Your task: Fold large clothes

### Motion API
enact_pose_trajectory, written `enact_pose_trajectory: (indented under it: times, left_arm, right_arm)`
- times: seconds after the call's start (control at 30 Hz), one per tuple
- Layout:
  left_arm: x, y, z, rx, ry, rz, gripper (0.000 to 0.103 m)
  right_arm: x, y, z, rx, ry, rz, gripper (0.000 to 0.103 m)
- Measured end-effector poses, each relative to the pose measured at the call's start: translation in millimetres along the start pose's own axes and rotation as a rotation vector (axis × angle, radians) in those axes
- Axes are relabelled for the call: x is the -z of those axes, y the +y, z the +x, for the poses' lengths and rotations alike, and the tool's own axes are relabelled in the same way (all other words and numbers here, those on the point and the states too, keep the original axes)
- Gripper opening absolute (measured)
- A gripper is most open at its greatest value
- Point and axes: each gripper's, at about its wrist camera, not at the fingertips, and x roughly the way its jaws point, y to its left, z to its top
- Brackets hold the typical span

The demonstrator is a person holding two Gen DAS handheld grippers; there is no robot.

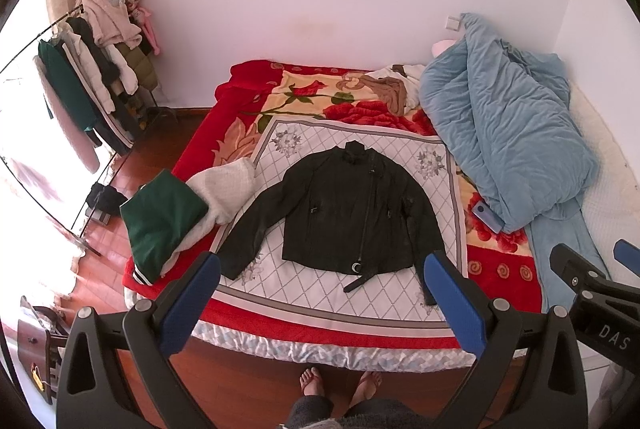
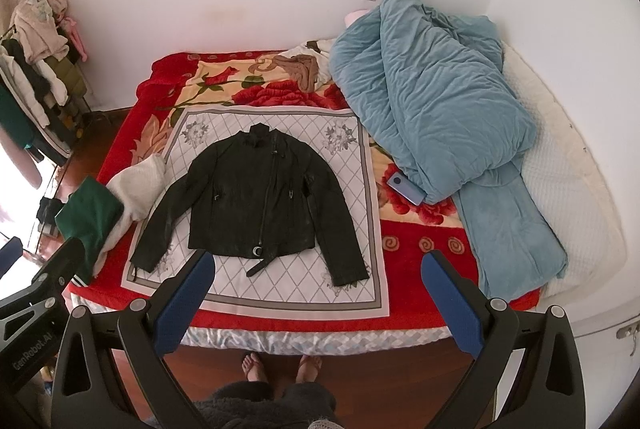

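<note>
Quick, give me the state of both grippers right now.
Left gripper: open, holding nothing, above the near edge of the bed.
Right gripper: open, holding nothing, not touching the black jacket.

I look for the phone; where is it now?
In both views, the blue phone lies on the floral blanket, right of the black jacket, partly under the blue duvet.
</note>
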Motion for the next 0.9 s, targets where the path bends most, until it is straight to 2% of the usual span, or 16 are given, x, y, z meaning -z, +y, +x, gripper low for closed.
enact_pose_trajectory:
  times: [0.9]
  left_arm:
    - [-3.6,-7.7,1.5,0.000,-0.004,0.001,0.103]
  right_arm:
    - [-2.7,2.6,-2.7,-0.007,-0.002,0.005,0.103]
